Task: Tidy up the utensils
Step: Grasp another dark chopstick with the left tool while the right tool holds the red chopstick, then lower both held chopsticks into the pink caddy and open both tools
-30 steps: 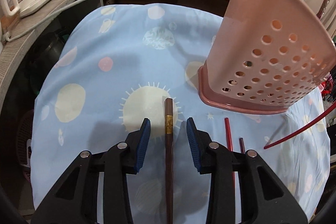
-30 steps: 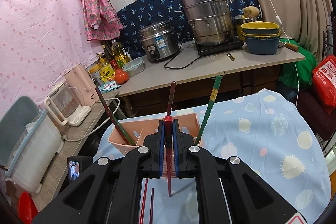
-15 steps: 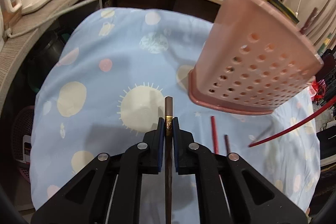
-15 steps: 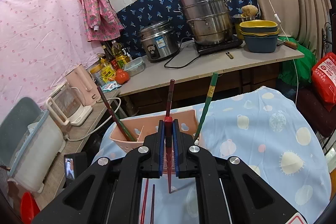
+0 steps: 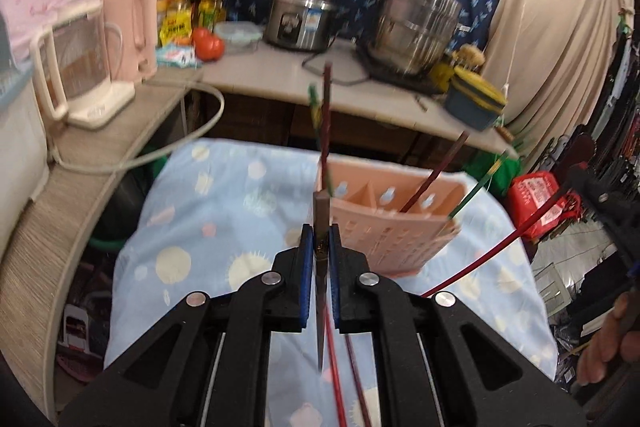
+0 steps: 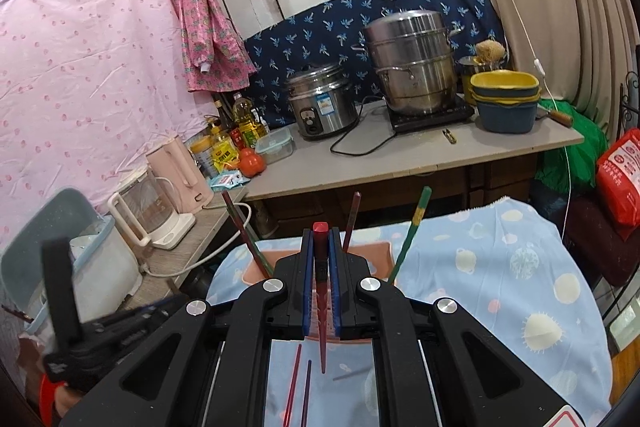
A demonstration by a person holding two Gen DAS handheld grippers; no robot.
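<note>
In the left wrist view my left gripper (image 5: pixel 320 243) is shut on a brown chopstick (image 5: pixel 322 211), held up in the air above the blue patterned cloth (image 5: pixel 188 227). Just behind it stands the pink perforated holder (image 5: pixel 388 215) with several chopsticks leaning in its compartments. My right gripper (image 6: pixel 320 247) is shut on a red chopstick (image 6: pixel 321 267), its tip pointing down over the cloth in front of the holder (image 6: pixel 256 269). A red chopstick (image 5: pixel 334 367) and a dark chopstick (image 5: pixel 358 379) lie loose on the cloth below.
A counter (image 6: pixel 400 155) behind the table carries a rice cooker (image 6: pixel 322 103), a steel steamer pot (image 6: pixel 412 63) and stacked basins (image 6: pixel 506 99). Kettles (image 5: pixel 84 59) stand on the left ledge. A red bag (image 6: pixel 620 179) sits at the right.
My left gripper shut on the brown chopstick and lifted it off the cloth, tilting up towards the holder's open top. My right gripper rose a little with the red chopstick.
</note>
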